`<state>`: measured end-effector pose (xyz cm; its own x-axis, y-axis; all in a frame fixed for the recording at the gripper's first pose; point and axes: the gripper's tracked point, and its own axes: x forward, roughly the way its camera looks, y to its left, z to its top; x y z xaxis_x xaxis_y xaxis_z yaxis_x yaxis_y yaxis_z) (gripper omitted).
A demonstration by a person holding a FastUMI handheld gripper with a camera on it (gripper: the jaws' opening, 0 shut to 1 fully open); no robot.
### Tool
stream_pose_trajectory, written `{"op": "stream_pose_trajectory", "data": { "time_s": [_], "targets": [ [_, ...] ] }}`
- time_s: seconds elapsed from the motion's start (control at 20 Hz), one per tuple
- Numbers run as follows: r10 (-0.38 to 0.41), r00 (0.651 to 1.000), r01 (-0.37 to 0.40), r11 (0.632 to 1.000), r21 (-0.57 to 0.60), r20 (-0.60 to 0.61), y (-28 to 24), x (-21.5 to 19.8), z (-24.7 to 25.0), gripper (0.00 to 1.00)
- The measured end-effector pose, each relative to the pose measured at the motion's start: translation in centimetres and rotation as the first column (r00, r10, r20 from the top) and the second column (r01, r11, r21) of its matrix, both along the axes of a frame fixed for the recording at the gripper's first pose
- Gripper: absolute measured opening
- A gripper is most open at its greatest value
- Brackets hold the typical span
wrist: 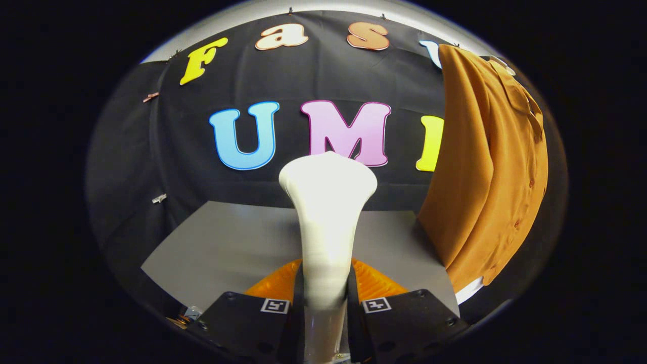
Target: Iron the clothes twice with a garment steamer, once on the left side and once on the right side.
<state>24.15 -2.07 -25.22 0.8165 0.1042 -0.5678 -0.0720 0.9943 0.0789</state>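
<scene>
A white garment steamer (327, 212) stands upright between my fingers, its wide head rising ahead of them. My gripper (326, 290) is shut on the steamer's narrow handle, one finger (275, 285) pressing on each side. A mustard-brown buttoned shirt (493, 167) hangs to the right, beyond the fingers and well apart from the steamer's head. The shirt's lower hem reaches down close to the grey tabletop (227, 247).
The grey tabletop runs ahead of the fingers up to the black cloth wall (167, 151). A small white clip (158, 198) is pinned on the wall at the left. A white edge (470, 290) shows below the shirt's hem.
</scene>
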Motion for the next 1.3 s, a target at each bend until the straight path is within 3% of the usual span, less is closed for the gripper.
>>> {"op": "stream_pose_trajectory", "data": {
  "time_s": [0.2, 0.4, 0.6, 0.9, 1.0, 1.3],
  "targets": [
    [-0.004, 0.998, 0.002, 0.999, 0.042, 0.069, -1.2, -1.2, 3.5, 0.37],
    [-0.058, 0.981, 0.046, 0.997, 0.068, 0.186, -4.5, -1.6, 8.4, 0.37],
    [-0.184, 0.948, 0.174, 0.983, 0.062, 0.26, -11.2, -2.1, 11.4, 0.37],
    [-0.355, 0.893, 0.367, 0.93, 0.011, 0.277, -21.7, -3.1, 11.7, 0.37],
    [-0.359, 0.892, 0.373, 0.928, -0.002, 0.274, -23.3, -2.8, 11.4, 0.37],
    [-0.293, 0.928, 0.299, 0.954, 0.01, 0.231, -25.7, -0.8, 8.9, 0.37]
  ]
}}
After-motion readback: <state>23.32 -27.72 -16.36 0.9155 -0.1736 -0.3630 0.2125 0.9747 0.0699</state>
